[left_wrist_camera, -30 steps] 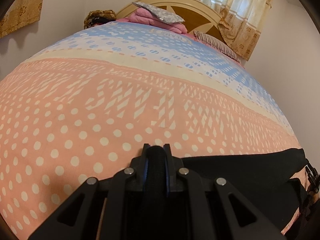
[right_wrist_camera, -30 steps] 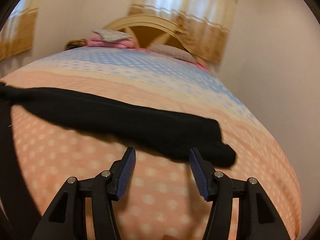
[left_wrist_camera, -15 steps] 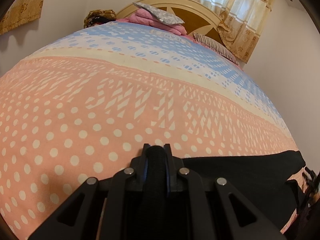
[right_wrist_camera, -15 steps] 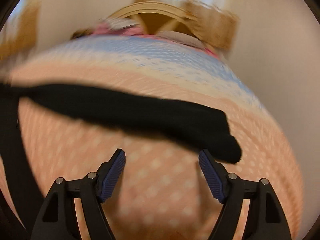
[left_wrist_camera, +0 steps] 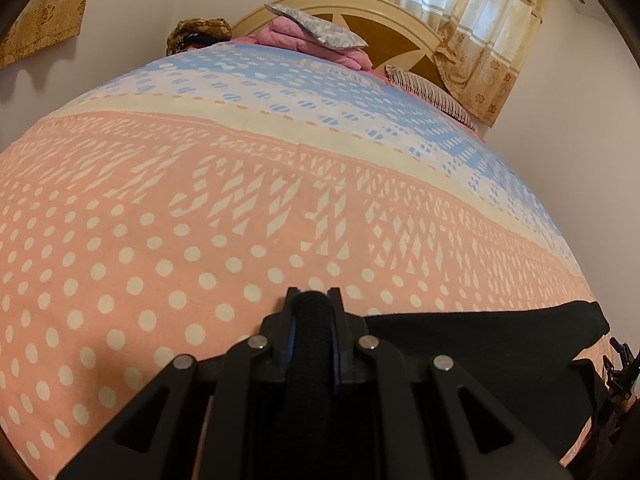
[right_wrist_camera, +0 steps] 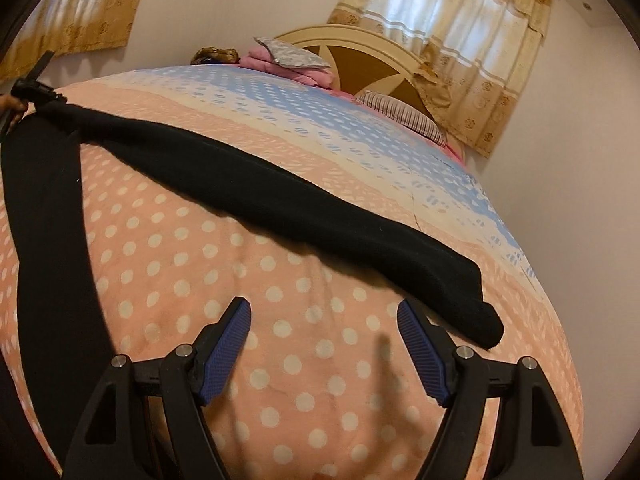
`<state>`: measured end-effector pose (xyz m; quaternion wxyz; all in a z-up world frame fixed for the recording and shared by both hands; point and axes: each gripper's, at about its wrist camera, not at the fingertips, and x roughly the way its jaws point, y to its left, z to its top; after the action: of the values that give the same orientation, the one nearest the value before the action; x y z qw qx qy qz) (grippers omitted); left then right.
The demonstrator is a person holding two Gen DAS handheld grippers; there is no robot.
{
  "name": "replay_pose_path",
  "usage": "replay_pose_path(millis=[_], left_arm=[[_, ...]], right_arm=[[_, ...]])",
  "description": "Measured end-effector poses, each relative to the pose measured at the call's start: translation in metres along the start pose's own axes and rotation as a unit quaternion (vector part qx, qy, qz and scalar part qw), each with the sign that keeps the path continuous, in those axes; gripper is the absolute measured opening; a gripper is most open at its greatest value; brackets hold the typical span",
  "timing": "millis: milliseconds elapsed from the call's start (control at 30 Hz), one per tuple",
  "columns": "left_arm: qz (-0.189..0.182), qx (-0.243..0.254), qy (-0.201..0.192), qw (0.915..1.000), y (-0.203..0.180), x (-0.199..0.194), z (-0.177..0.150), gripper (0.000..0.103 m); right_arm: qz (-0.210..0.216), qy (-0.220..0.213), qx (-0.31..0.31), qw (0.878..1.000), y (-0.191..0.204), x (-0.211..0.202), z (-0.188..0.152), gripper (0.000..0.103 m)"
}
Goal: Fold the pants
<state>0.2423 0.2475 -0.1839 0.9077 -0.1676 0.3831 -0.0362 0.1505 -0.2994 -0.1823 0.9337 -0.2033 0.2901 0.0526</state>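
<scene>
The black pants lie on the pink dotted bedspread. One leg runs across the bed from upper left to its cuff at the right. A second leg hangs down the left side. My left gripper is shut on a bunched fold of the black fabric, and the rest of the pants trails off to its right. My right gripper hovers open over bare bedspread. Its blue pads stand wide apart with nothing between them, and the right pad sits just short of the cuff.
At the bed's far end, pink bedding with a grey pillow and a striped pillow lie against the cream headboard. Curtains hang behind it. A wall runs close along the bed's right side.
My right gripper's jaws have spread much wider and it has shifted a little and rolled. The left gripper has kept still, shut on the fabric.
</scene>
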Motion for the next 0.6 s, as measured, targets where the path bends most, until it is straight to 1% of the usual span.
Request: replay_pose_path(millis=[67,133,167,200,233,267,300,333,400,433,500,533,600], left_arm=[[-0.001,-0.001,0.0,1.0,-0.001,0.0,0.0,0.014],[-0.001,-0.001,-0.001,1.0,-0.001,-0.001,0.0,0.014],[-0.001,-0.001,-0.001,1.0,-0.001,-0.001,-0.001,0.014],[-0.003,-0.002,0.0,1.0,-0.001,0.0,-0.001,0.014],[-0.004,-0.002,0.001,1.0,0.0,0.0,-0.001,0.014],[-0.007,-0.003,0.003,1.0,0.0,0.0,-0.001,0.014],[-0.011,-0.003,0.004,0.9999,0.0,0.0,-0.001,0.014],[-0.014,-0.005,0.002,0.9999,0.001,-0.001,-0.001,0.014],[-0.016,-0.003,-0.004,0.9999,0.0,-0.004,-0.001,0.015],[-0.017,0.001,-0.008,0.9998,-0.001,-0.006,-0.002,0.015],[-0.019,0.005,-0.012,0.9997,-0.003,-0.008,-0.003,0.015],[-0.021,0.004,-0.012,0.9997,-0.002,-0.007,-0.002,0.015],[-0.028,-0.005,-0.011,0.9995,0.001,-0.007,-0.002,0.015]], right_arm=[[-0.017,0.0,0.015,1.0,-0.008,0.002,0.0,0.076],[-0.059,0.009,0.025,0.998,-0.021,0.002,-0.001,0.077],[-0.066,0.014,0.037,0.997,-0.029,0.0,0.0,0.077],[-0.045,0.014,0.073,0.996,-0.047,-0.01,0.001,0.077],[-0.034,0.024,0.09,0.995,-0.057,-0.018,0.002,0.08],[-0.036,0.053,0.098,0.993,-0.063,-0.025,0.004,0.082],[-0.043,0.076,0.088,0.992,-0.064,-0.037,0.005,0.082],[-0.035,0.084,0.064,0.994,-0.059,-0.056,0.005,0.082],[0.01,0.098,0.032,0.995,-0.046,-0.085,0.001,0.082],[0.026,0.113,0.011,0.993,-0.036,-0.102,-0.004,0.082],[0.019,0.127,0.002,0.992,-0.029,-0.122,-0.013,0.082],[0.024,0.129,0.004,0.991,-0.025,-0.136,-0.022,0.082],[0.013,0.122,-0.011,0.992,-0.017,-0.155,-0.033,0.078]])
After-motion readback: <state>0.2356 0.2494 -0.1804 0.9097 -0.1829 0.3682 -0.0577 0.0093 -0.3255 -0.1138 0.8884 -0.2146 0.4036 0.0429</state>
